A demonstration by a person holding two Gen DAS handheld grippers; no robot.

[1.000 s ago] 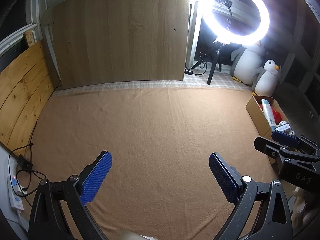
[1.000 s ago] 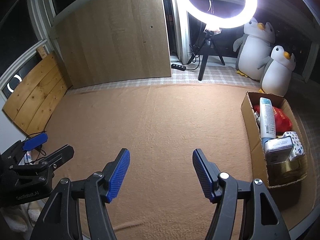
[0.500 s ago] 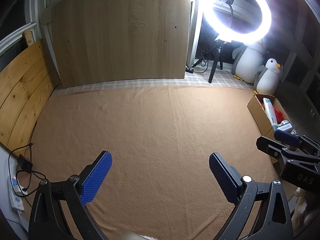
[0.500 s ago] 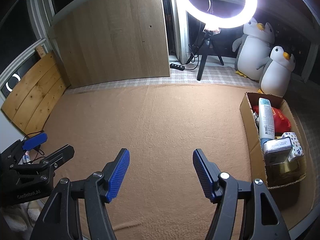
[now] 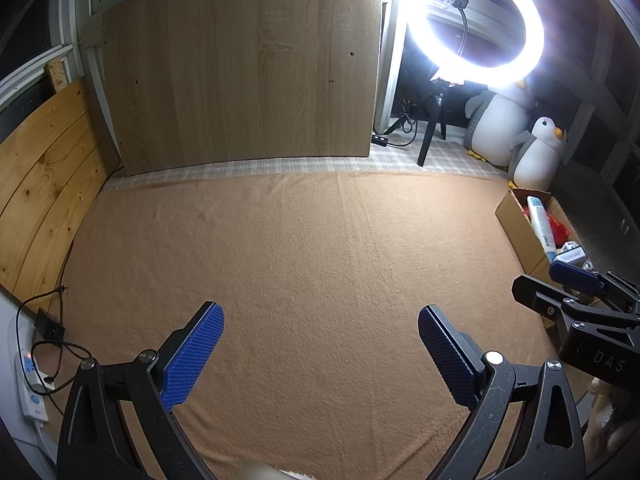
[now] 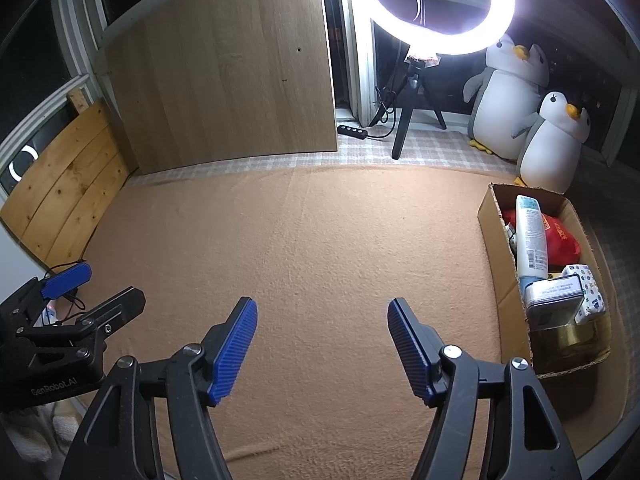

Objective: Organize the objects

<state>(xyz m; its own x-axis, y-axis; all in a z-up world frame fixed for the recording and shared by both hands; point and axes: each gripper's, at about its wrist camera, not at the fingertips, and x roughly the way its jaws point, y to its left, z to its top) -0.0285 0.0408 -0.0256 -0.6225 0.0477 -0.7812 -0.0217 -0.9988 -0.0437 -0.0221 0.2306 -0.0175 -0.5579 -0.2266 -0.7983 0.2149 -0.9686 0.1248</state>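
Note:
A cardboard box (image 6: 493,240) stands at the right edge of the tan blanket (image 6: 320,248). It holds a white bottle (image 6: 530,240), a red packet (image 6: 562,238), a metal tin (image 6: 554,300) and a patterned white pack (image 6: 590,292). The box also shows in the left wrist view (image 5: 516,220). My right gripper (image 6: 322,344) is open and empty above the blanket, left of the box. My left gripper (image 5: 320,352) is open and empty above the blanket's near middle. Each gripper shows in the other's view, the right one (image 5: 576,296) and the left one (image 6: 80,296).
A ring light on a tripod (image 6: 440,4) stands at the back. Two plush penguins (image 6: 552,136) sit behind the box. A large wooden board (image 6: 224,76) leans at the back, a pine panel (image 6: 60,188) at the left. A power strip and cables (image 5: 30,380) lie at the left.
Both grippers stay open and empty. The left wrist view has shifted slightly, so the box and penguins sit a little further left in it. The right view is nearly unchanged.

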